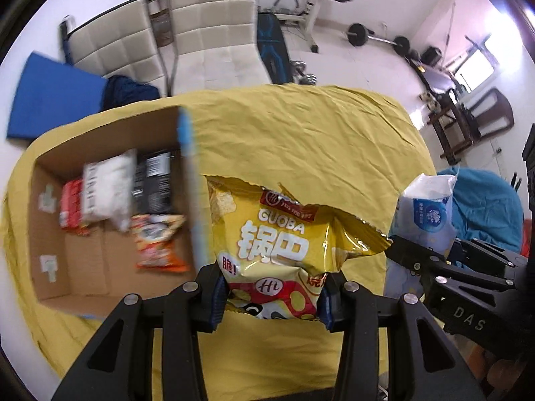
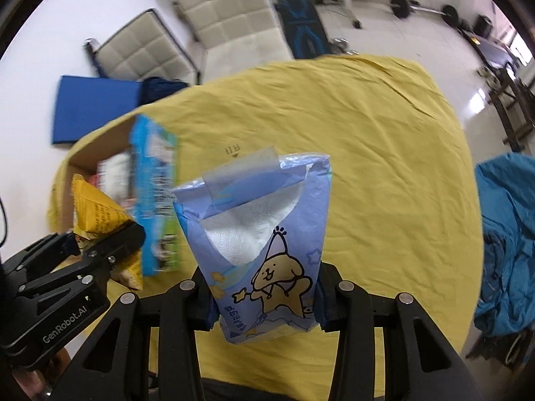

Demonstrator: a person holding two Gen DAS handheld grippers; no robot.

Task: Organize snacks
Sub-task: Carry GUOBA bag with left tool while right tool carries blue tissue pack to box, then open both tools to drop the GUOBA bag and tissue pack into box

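Left wrist view shows the table, draped in a yellow cloth (image 1: 301, 127), carrying everything here. The cardboard box (image 1: 53, 234) sits toward the cloth's left edge, open on top, with several snack packs already lying inside: a white pack (image 1: 107, 187), a dark one (image 1: 155, 180), a red one (image 1: 71, 207) and an orange bag (image 1: 157, 244). The rest of the cloth is bare out to its far edge.

The yellow snack bag (image 1: 277, 244) is pinched between the two fingers of the left gripper (image 1: 272, 297), held clear of the cloth just beside the box's right wall. The blue tissue pack (image 2: 260, 250), with white tissue showing at its slit, is clamped between the fingers of the right gripper (image 2: 264, 300), which hangs over the near middle of the cloth, just right of the other tool.

By my reading, the step in hand is carrying both items to the box, with the yellow bag closest. The next move likely calls for taking the left tool across the box's right wall, lowering it over the free floor near the front, and releasing; the tissue pack would follow, and it needs the left tool out of the way first.
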